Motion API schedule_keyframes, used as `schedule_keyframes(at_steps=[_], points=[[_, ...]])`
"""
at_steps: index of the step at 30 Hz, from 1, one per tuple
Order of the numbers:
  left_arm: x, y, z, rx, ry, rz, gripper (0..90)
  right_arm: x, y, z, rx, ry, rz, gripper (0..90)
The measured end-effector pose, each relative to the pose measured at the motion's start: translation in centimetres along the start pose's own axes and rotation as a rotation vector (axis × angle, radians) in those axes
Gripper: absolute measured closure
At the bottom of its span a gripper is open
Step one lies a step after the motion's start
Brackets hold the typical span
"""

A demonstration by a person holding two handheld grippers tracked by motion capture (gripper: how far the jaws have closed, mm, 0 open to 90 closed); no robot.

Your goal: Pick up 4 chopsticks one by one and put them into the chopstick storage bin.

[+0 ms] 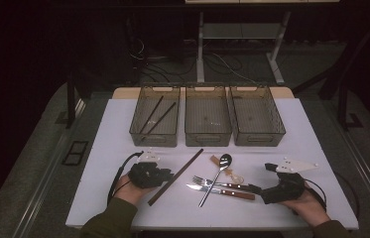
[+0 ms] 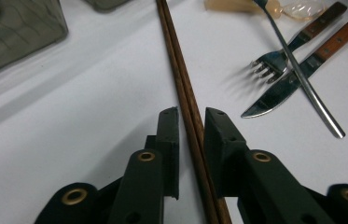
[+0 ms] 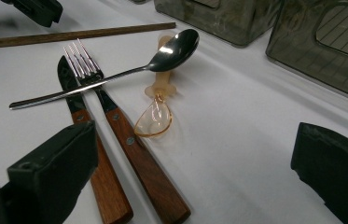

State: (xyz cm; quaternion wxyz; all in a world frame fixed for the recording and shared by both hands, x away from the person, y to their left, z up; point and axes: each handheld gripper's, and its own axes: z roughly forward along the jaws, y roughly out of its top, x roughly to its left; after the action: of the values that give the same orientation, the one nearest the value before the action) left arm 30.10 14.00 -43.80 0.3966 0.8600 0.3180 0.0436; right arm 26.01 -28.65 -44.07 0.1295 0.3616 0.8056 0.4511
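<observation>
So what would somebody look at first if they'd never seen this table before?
Probably the left gripper, with its two black jaws set close on either side of a pair of brown chopsticks lying on the white table. Next to that is a little heap of cutlery in the middle: a shiny spoon lying across a wooden-handled fork and knife. Behind them, three see-through bins stand in a row.

The chopsticks [image 1: 175,177] lie left of the fork [image 1: 220,184], in front of three bins [image 1: 208,117].
</observation>
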Motion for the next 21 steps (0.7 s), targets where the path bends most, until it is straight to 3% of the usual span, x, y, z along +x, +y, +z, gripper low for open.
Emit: schedule_keyframes(at_steps=[7,21], points=[[-0.16,0.02,0.61,0.028,-0.008,0.008,77.2,0.01,-0.01,0.01,0.003,-0.001,0.000,0.8],[-0.28,-0.02,0.89,0.043,0.029,0.022,78.0,0.05,-0.01,-0.02,0.003,-0.004,-0.003,0.8]])
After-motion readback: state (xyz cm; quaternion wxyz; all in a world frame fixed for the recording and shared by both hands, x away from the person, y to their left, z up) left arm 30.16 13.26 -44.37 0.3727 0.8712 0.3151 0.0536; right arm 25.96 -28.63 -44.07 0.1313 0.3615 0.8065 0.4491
